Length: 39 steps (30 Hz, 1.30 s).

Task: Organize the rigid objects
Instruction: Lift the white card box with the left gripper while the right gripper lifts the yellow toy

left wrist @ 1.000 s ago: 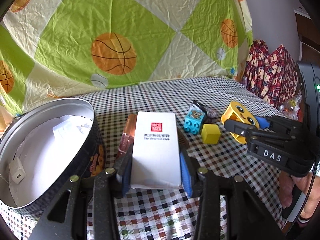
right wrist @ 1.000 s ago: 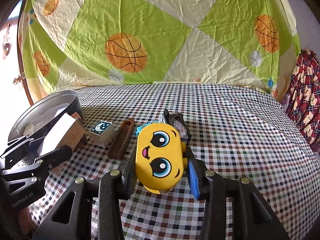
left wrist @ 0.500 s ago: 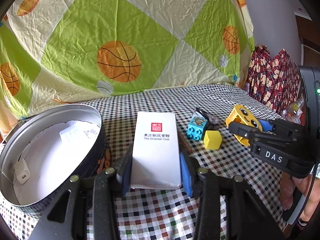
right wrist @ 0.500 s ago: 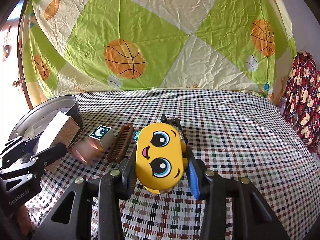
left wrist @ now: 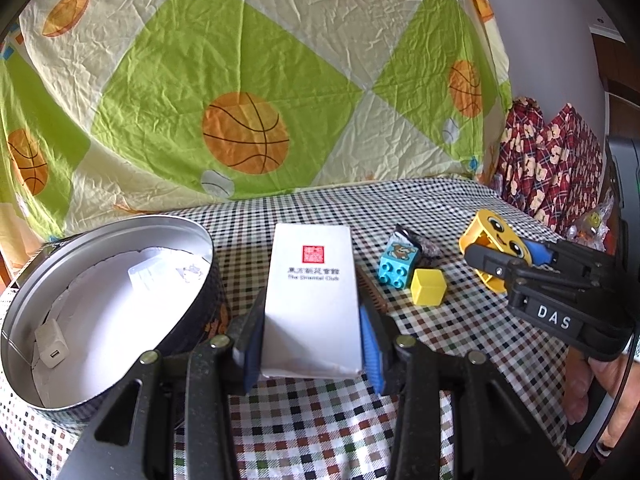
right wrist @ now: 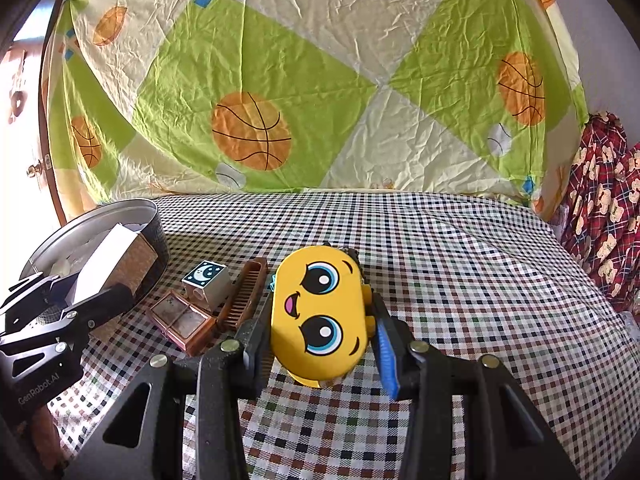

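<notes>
My left gripper [left wrist: 310, 332] is shut on a white box with a red seal [left wrist: 312, 292], held above the checked cloth just right of the round metal tin [left wrist: 192, 236]. The tin holds white paper and a white charger [left wrist: 50, 350]. My right gripper [right wrist: 320, 332] is shut on a yellow cartoon-face toy [right wrist: 320, 312], lifted over the cloth. In the left wrist view that toy [left wrist: 496, 236] and the right gripper [left wrist: 512, 258] appear at the right. In the right wrist view the left gripper [right wrist: 84, 294] with the white box [right wrist: 108, 256] shows at the left by the tin [right wrist: 154, 216].
A blue brick [left wrist: 396, 266], a yellow cube [left wrist: 428, 286] and a dark pouch [left wrist: 424, 242] lie on the cloth. A moon cube [right wrist: 206, 280], a brown comb [right wrist: 246, 294] and a brown compact [right wrist: 184, 322] lie left of the toy. A basketball-print sheet hangs behind; red patterned fabric [right wrist: 608, 208] is at right.
Both views have tilted upward a little, showing more of the sheet behind. The tin and cloth items sit lower in the frame. Both grips are unchanged.
</notes>
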Each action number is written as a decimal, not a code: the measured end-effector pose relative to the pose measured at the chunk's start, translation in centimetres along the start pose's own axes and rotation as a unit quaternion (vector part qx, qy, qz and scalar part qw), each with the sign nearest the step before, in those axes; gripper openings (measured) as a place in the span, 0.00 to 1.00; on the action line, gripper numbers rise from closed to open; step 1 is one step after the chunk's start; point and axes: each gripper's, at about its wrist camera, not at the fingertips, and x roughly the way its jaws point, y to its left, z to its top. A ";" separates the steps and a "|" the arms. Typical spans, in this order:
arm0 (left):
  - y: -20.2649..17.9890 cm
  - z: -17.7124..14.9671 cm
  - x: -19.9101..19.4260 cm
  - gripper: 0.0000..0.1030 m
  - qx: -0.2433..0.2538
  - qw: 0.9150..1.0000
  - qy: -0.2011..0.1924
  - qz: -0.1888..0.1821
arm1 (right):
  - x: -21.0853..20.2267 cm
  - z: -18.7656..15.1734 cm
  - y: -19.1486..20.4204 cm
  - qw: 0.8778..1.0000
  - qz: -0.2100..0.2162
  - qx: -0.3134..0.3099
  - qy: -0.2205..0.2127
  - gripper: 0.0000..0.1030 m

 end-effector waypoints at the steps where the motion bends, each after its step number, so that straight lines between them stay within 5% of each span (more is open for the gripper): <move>1: 0.0 0.0 0.0 0.39 -0.001 1.000 -0.001 0.001 | 0.0 0.0 0.0 1.000 0.000 0.000 -0.001 0.44; 39: 0.7 -0.1 -2.2 0.39 -0.019 0.998 -0.050 0.029 | -2.1 -0.1 0.3 0.998 -0.002 -0.003 -0.058 0.44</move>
